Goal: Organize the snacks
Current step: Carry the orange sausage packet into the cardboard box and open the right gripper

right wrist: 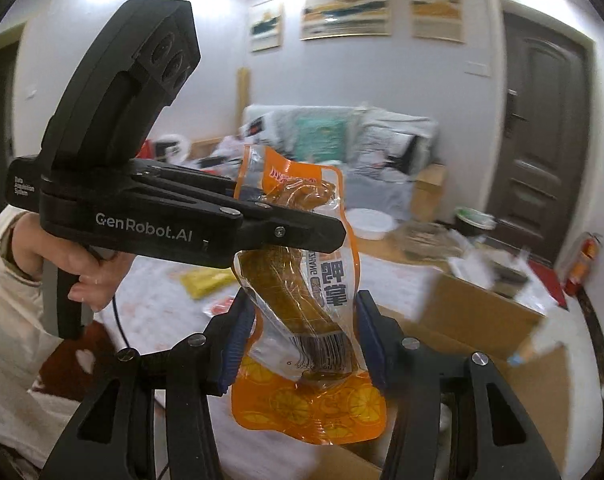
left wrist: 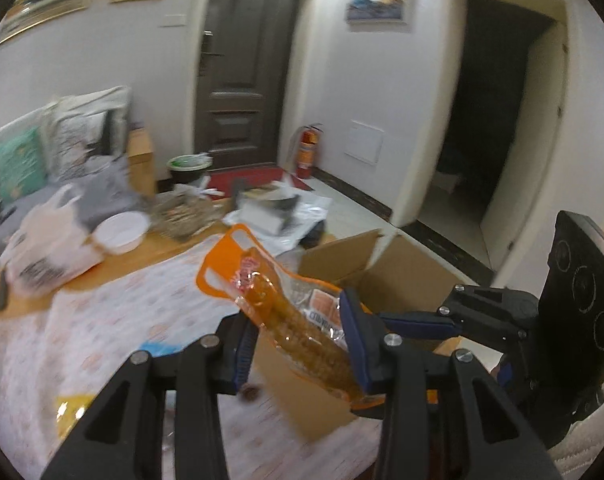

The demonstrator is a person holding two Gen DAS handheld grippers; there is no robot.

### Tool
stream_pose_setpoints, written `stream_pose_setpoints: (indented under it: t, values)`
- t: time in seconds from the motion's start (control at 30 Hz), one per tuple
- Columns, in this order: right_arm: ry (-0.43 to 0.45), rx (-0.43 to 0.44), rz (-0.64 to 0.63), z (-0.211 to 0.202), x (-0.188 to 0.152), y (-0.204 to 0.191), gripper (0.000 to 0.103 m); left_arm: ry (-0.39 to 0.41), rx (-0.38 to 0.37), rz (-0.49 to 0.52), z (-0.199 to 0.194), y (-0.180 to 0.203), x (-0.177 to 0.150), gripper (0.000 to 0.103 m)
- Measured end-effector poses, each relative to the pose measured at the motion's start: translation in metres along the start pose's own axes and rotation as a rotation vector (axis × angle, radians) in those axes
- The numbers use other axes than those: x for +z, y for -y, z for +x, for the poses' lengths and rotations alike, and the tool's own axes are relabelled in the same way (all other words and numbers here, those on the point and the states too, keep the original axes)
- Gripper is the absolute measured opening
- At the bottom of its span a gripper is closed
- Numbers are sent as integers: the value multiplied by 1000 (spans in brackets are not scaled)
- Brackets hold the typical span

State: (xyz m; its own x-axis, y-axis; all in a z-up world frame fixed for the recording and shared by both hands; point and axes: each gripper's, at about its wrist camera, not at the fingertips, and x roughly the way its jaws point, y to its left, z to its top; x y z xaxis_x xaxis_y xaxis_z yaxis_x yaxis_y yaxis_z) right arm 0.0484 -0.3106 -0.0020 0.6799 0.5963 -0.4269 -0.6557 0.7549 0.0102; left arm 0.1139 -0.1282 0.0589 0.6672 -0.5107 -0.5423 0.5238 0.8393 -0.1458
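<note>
On my far left the table (left wrist: 113,304) under its patterned cloth carries a white bowl (left wrist: 119,233) and a plastic bag (left wrist: 49,248). Moving in, my left gripper (left wrist: 297,340) is clamped on the orange snack pouch (left wrist: 285,308), pinching it across the middle and holding it tilted in the air, above the near edge of the open cardboard box (left wrist: 402,276). Further right, my right gripper (right wrist: 297,340) sits spread around the pouch's lower end; I cannot tell whether its blue pads (right wrist: 368,336) actually touch the film. A yellow packet (right wrist: 205,280) lies on the cloth behind.
</note>
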Motion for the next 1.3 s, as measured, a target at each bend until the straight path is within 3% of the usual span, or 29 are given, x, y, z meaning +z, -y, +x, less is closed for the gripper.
stream_pose_setpoints:
  t: [0.27, 0.63, 0.9, 1.03, 1.3]
  values:
    - [-73, -37, 93, -8, -46, 78, 46, -88, -42, 54, 83, 45, 13, 37]
    - [-156, -80, 109, 16, -70, 103, 50, -210, -53, 68, 143, 54, -7, 37]
    - [-230, -147, 57, 17, -78, 92, 51, -219, -72, 46, 146, 50, -7, 37]
    - [-223, -141, 67, 16, -76, 90, 57, -202, -52, 37, 139, 45, -5, 42]
    - [-210, -123, 99, 19, -71, 90, 57, -196, -34, 27, 124, 35, -9, 48]
